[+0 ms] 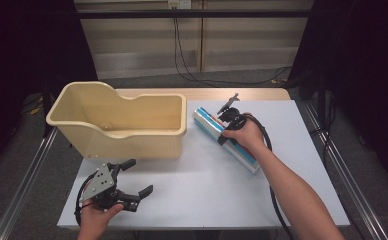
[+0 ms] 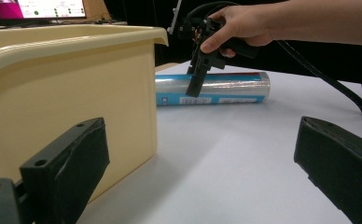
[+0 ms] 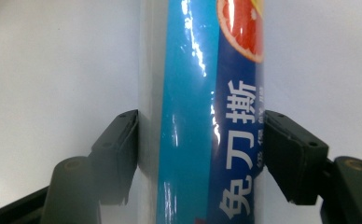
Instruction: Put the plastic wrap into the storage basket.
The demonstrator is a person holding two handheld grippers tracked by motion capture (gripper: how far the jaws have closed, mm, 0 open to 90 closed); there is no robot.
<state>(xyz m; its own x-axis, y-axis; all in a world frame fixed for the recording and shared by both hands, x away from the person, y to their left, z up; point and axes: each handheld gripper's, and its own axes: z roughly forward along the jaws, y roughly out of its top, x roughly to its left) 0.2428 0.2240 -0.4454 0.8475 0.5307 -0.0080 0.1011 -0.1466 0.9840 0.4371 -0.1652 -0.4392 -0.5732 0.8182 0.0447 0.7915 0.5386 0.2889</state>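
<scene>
Desk (image 1: 202, 195) surface is showing as a pale, matte sheet, with a strip of light wood peeking out along its far edge at 12 o'clock. Metal rails are running along both long sides, grey carpet is lying beyond them, and black curtains are closing the room in at 9 and 3 o'clock. Cables are hanging down a beige wall panel at 12 o'clock and trailing across the floor.

A cream plastic tub (image 1: 127, 132) is sitting toward 10 o'clock on the desk. Just beside it, toward 2 o'clock, a long roll of wrap (image 1: 209, 124) in a blue and white printed sleeve is lying flat on the sheet, slanting from the tub's corner down toward 4 o'clock.

The right hand-held gripper (image 1: 223, 131) is reaching down over the roll, and in the right gripper view its two black pads are pressing against either side of the sleeve (image 3: 202, 140), so it is gripping the roll, which is resting on the desk.

The left hand-held gripper (image 1: 137, 177) is hovering at 7 o'clock near the front edge, its jaws spread wide with nothing between them.
</scene>
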